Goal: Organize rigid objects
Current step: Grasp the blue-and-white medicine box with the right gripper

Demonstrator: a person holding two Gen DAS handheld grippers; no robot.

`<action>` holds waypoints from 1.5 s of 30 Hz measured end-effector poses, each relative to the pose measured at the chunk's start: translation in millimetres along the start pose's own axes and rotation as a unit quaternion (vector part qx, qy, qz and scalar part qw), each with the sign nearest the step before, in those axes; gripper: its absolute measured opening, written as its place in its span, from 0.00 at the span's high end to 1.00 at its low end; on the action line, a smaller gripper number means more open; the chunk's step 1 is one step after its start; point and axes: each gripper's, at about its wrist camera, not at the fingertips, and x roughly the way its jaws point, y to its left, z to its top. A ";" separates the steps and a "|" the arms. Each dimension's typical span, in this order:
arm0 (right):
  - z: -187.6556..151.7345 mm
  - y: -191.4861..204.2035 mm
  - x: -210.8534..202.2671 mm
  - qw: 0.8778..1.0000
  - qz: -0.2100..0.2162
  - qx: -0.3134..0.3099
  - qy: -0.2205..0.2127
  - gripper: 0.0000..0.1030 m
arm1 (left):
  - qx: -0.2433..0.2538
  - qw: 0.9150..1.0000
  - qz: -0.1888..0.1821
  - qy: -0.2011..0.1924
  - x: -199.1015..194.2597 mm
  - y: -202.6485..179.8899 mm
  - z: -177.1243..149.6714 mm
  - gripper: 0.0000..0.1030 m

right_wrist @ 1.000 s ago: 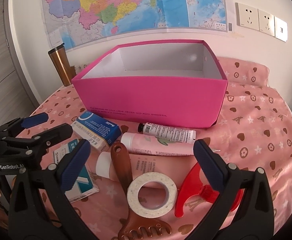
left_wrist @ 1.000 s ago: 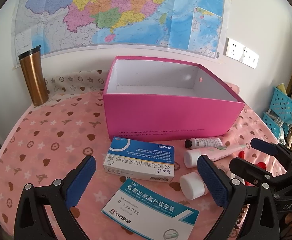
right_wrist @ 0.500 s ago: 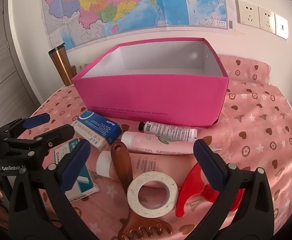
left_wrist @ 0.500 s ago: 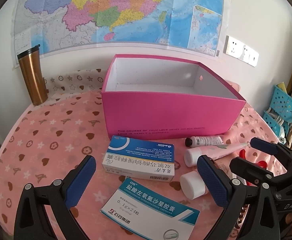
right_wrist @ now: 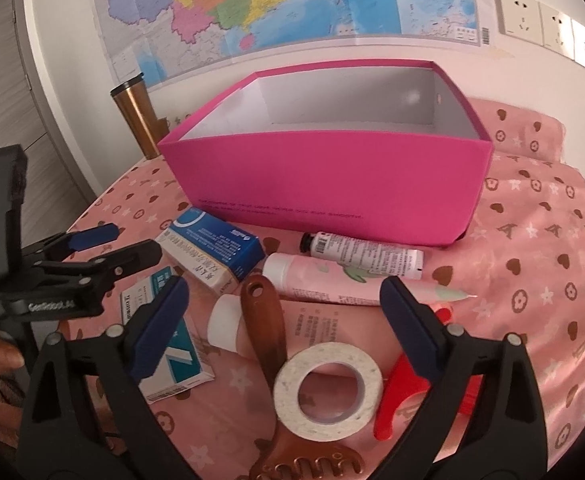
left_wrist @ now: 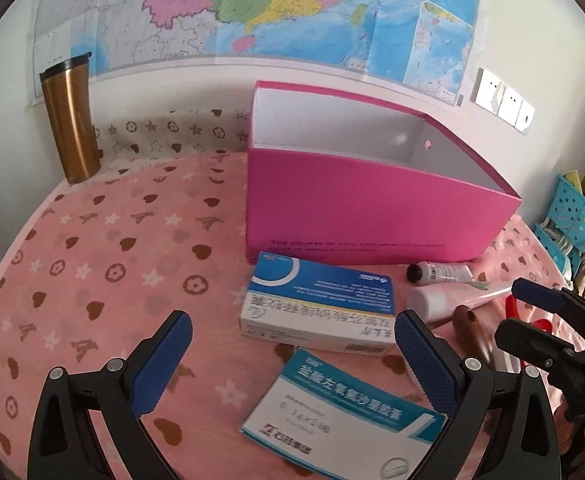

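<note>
An open pink box (left_wrist: 372, 216) (right_wrist: 332, 176) stands empty on the pink cloth. In front of it lie a blue-and-white medicine box (left_wrist: 320, 304) (right_wrist: 212, 252), a flat teal medicine box (left_wrist: 340, 412) (right_wrist: 172, 352), a small white tube (left_wrist: 440, 272) (right_wrist: 364, 254), a pink tube (left_wrist: 448, 298) (right_wrist: 332, 284), a brown comb (right_wrist: 268, 340), a white tape roll (right_wrist: 328, 388) and a red clip (right_wrist: 404, 396). My left gripper (left_wrist: 288, 360) is open and empty above the medicine boxes. My right gripper (right_wrist: 284, 328) is open and empty above the comb and tape.
A bronze tumbler (left_wrist: 70, 120) (right_wrist: 136, 116) stands at the back left by the wall. A map and wall sockets (left_wrist: 500, 100) hang behind. A blue basket (left_wrist: 568, 216) sits off the right edge.
My left gripper has swung left and lower toward the medicine boxes. My right gripper has moved slightly closer to the box.
</note>
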 end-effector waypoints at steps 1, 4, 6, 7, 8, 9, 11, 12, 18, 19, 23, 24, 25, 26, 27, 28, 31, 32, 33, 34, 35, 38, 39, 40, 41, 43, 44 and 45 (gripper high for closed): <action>0.2 1.8 1.1 1.000 0.006 -0.004 0.003 0.16 | 0.001 1.000 0.002 0.000 1.3 1.6 0.4 0.02; 2.2 9.5 5.4 0.999 0.030 -0.013 0.013 0.27 | 0.005 1.000 0.002 0.006 7.1 6.1 2.8 0.07; 5.1 16.6 9.4 0.999 0.041 -0.025 0.017 0.30 | 0.006 1.000 -0.004 0.011 11.7 8.9 4.8 0.11; 6.8 19.4 11.1 0.998 0.046 -0.030 0.018 0.31 | 0.006 1.000 -0.005 0.014 14.2 10.2 5.8 0.13; 8.5 22.3 13.3 0.998 0.051 -0.034 0.019 0.32 | 0.006 1.000 -0.007 0.016 15.9 11.5 6.1 0.14; 11.5 25.8 17.0 0.997 0.059 -0.039 0.022 0.35 | 0.005 1.000 -0.009 0.020 18.8 13.1 6.8 0.17; 16.1 30.8 23.6 0.996 0.068 -0.046 0.028 0.38 | 0.005 0.999 -0.014 0.030 24.7 16.3 8.3 0.22; 18.8 32.9 28.4 0.996 0.072 -0.048 0.036 0.39 | 0.004 0.999 -0.016 0.033 26.8 17.6 8.6 0.25; 31.1 38.8 61.2 0.991 0.083 -0.049 0.089 0.43 | 0.002 0.998 -0.033 0.051 37.8 24.5 11.1 0.32; 32.1 39.1 65.0 0.991 0.084 -0.047 0.096 0.43 | 0.002 0.998 -0.034 0.053 39.0 25.3 11.2 0.33; 34.5 38.4 82.5 0.986 0.093 -0.037 0.132 0.43 | 0.005 0.997 -0.050 0.062 42.7 26.8 12.0 0.33; 34.6 40.3 86.7 0.985 0.092 -0.040 0.139 0.43 | 0.007 0.996 -0.054 0.064 43.2 26.6 11.9 0.33; 34.4 41.9 89.6 0.985 0.091 -0.043 0.143 0.43 | 0.009 0.996 -0.056 0.066 44.3 26.6 11.9 0.34; 34.3 43.8 92.6 0.984 0.090 -0.048 0.148 0.43 | 0.010 0.996 -0.058 0.068 44.7 26.8 11.8 0.34; 34.9 46.1 93.8 0.983 0.090 -0.052 0.149 0.43 | 0.011 0.996 -0.061 0.069 45.2 26.9 11.7 0.34; 35.4 47.8 96.6 0.983 0.091 -0.054 0.153 0.43 | 0.012 0.995 -0.065 0.070 45.4 27.1 11.9 0.35; 36.4 49.4 105.5 0.981 0.094 -0.052 0.162 0.43 | 0.014 0.995 -0.076 0.071 44.2 27.9 11.5 0.40; 36.6 49.4 108.3 0.980 0.099 -0.049 0.166 0.43 | 0.014 0.994 -0.078 0.072 44.0 28.5 11.5 0.40; 36.8 49.4 108.9 0.980 0.102 -0.047 0.165 0.43 | 0.014 0.994 -0.080 0.072 43.6 29.0 11.0 0.42; 37.5 49.7 108.5 0.980 0.104 -0.048 0.161 0.43 | 0.014 0.994 -0.081 0.072 43.4 29.8 10.9 0.42; 38.6 49.6 109.0 0.980 0.106 -0.046 0.161 0.43 | 0.013 0.994 -0.083 0.074 43.1 31.3 10.8 0.42; 42.3 49.1 110.1 0.981 0.104 -0.041 0.159 0.43 | 0.005 0.993 -0.087 0.078 42.9 35.1 10.4 0.42; 43.8 48.5 110.8 0.981 0.105 -0.038 0.160 0.43 | 0.003 0.993 -0.087 0.078 42.6 36.4 10.3 0.42; 44.7 48.2 111.4 0.981 0.106 -0.035 0.160 0.43 | 0.003 0.993 -0.088 0.078 42.4 37.0 9.9 0.42; 45.3 47.7 111.5 0.981 0.106 -0.034 0.160 0.43 | 0.005 0.993 -0.090 0.079 42.3 37.3 9.7 0.42; 46.2 48.4 113.1 0.981 0.106 -0.034 0.160 0.43 | 0.001 0.992 -0.094 0.082 43.1 39.1 10.1 0.42; 46.5 49.4 114.9 0.981 0.107 -0.034 0.159 0.43 | -0.001 0.992 -0.097 0.084 43.5 39.5 10.3 0.43; 47.1 49.1 115.5 0.981 0.109 -0.032 0.159 0.43 | -0.003 0.991 -0.100 0.085 43.6 40.4 10.4 0.43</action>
